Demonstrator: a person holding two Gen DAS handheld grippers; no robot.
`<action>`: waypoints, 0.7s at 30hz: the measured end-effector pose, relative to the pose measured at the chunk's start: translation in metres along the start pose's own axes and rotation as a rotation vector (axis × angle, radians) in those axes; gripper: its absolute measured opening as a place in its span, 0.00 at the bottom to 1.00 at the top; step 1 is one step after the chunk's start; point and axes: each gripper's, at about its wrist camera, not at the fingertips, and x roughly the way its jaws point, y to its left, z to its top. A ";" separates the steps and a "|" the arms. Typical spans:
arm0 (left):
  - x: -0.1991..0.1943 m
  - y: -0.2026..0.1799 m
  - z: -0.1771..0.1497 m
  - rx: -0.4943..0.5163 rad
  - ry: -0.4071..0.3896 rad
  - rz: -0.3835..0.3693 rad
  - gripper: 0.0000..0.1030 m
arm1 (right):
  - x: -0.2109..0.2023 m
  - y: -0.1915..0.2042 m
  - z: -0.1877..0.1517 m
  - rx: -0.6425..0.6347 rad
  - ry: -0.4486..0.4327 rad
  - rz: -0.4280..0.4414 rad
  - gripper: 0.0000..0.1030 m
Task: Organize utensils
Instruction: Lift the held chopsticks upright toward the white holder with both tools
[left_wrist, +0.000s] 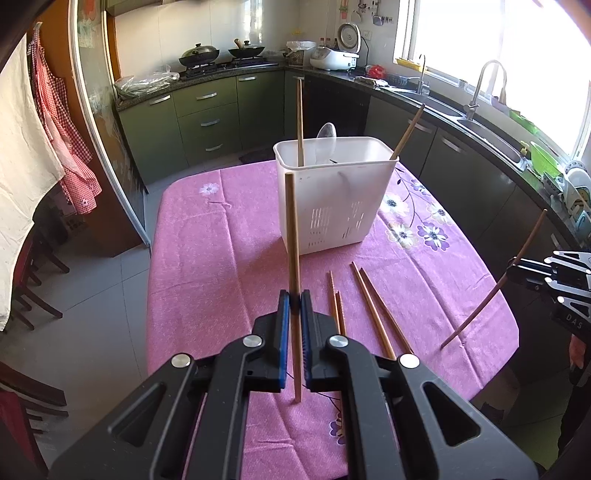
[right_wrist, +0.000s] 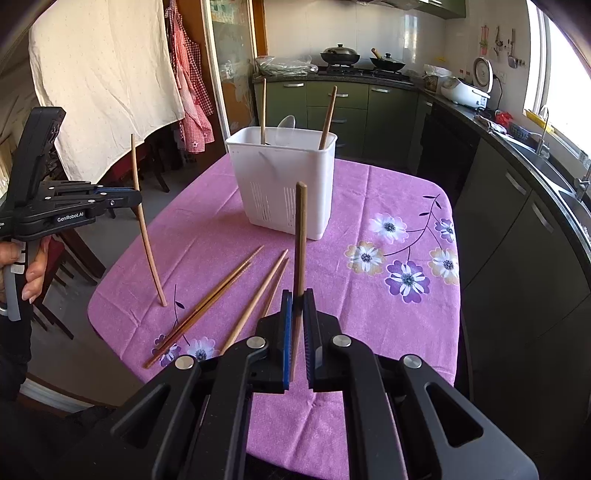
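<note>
A white slotted utensil holder (left_wrist: 334, 192) (right_wrist: 284, 181) stands on the pink tablecloth; two chopsticks (left_wrist: 300, 122) and a clear spoon (left_wrist: 325, 142) stick out of it. My left gripper (left_wrist: 294, 299) is shut on a light wooden chopstick (left_wrist: 292, 236), held upright; it also shows in the right wrist view (right_wrist: 146, 225). My right gripper (right_wrist: 298, 297) is shut on a darker chopstick (right_wrist: 300, 236), held upright; it shows in the left wrist view (left_wrist: 495, 291), tilted. Several chopsticks (left_wrist: 373, 310) (right_wrist: 221, 295) lie loose on the cloth in front of the holder.
The table (left_wrist: 207, 258) is covered by a pink flowered cloth (right_wrist: 388, 258). Dark chairs (left_wrist: 33, 291) stand at the left. Green kitchen cabinets (left_wrist: 207, 110), a sink with a faucet (left_wrist: 480, 88) and a cloth and apron (right_wrist: 110, 74) surround the table.
</note>
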 end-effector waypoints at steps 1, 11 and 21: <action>-0.002 -0.002 -0.001 0.006 -0.003 0.004 0.06 | -0.001 -0.002 -0.001 0.006 -0.002 0.003 0.06; -0.006 -0.010 -0.002 0.030 0.001 0.014 0.06 | -0.002 -0.004 -0.001 0.021 -0.007 0.034 0.06; -0.004 -0.011 0.002 0.032 0.005 0.010 0.06 | -0.002 -0.006 0.008 0.032 -0.013 0.059 0.06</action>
